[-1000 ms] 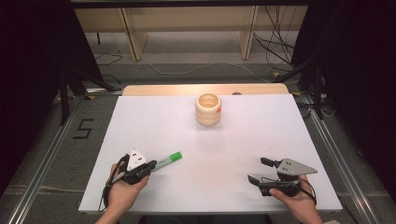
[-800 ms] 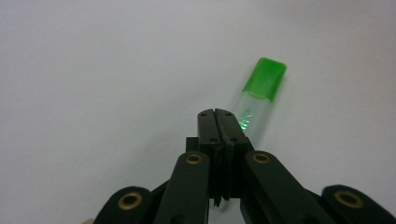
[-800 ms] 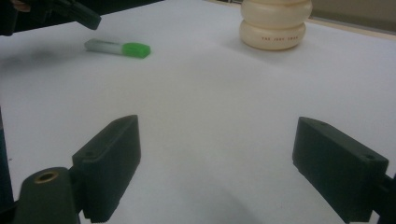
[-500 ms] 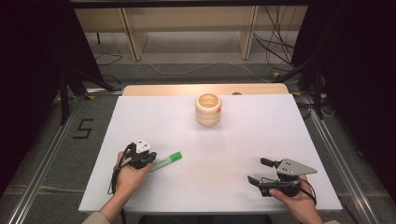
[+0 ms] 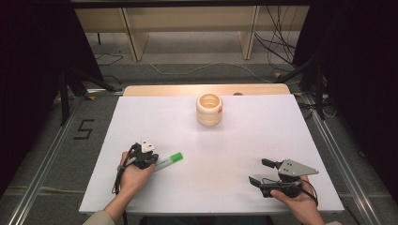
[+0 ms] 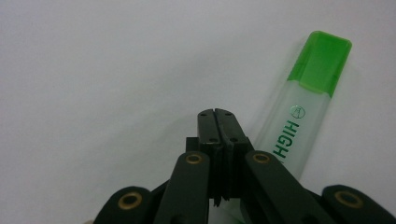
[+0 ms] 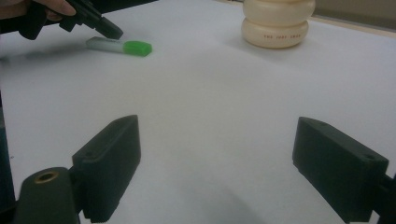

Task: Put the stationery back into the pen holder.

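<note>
Jaws of the left gripper are pressed flat together with nothing between them, their tips resting low over the white table; in the left gripper view the highlighter lies just to the right of them, alongside the right jaw. Jaws of the right gripper stand wide apart over bare table surface, holding nothing.

One translucent white highlighter pen with a bright green cap lies flat on the table, in the lower left of the high view, cap end pointing up and right. Its barrel carries green lettering that reads "HIGH" before the jaw hides the rest, with a small round green emblem above it.

One cream-coloured ribbed round holder stands upright in the upper middle of the high view, open at the top. In the right gripper view a line of small red print runs across its lowest ring, too blurred to read.

On the floor at the left of the high view, a black figure "5" is marked.

Two hands, two grippers: left hand at lower left, right hand at lower right, well apart.
</note>
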{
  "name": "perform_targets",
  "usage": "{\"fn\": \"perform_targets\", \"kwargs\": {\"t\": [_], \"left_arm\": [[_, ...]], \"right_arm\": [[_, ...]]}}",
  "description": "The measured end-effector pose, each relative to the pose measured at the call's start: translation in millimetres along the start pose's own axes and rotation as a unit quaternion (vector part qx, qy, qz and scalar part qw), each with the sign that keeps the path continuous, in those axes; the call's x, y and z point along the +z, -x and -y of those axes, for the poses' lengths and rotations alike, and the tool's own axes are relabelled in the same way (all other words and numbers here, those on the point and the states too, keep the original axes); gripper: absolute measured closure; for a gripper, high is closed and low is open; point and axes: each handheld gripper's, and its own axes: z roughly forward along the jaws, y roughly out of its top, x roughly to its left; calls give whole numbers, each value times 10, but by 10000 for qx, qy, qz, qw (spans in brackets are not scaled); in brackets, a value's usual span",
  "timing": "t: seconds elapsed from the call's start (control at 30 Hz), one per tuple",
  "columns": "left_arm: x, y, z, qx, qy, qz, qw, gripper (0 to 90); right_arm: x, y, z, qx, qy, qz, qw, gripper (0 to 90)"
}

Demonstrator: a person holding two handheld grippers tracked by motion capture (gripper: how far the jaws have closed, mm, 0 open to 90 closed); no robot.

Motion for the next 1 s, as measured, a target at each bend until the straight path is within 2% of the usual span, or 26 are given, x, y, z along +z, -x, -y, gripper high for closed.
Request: {"fn": "perform_targets", "kwargs": {"t": [0.53,0.67,0.77,1.0], "left_arm": [[-66,94,38,96,-112,-41,9999,898],[-150,152,92,193,-234,-14,9995,898],[-185,186,119,160,-254,27,9995,898],[-271,306,164,361,-401,118,9985,898]], "right_arm": [[-13,2,2,22,13,11,10000,162],[-21,0,1,35,17,9,10000,162],[-25,2,3,41,14,25,10000,162],[-28,-1,1,57,21,29,10000,162]]}}
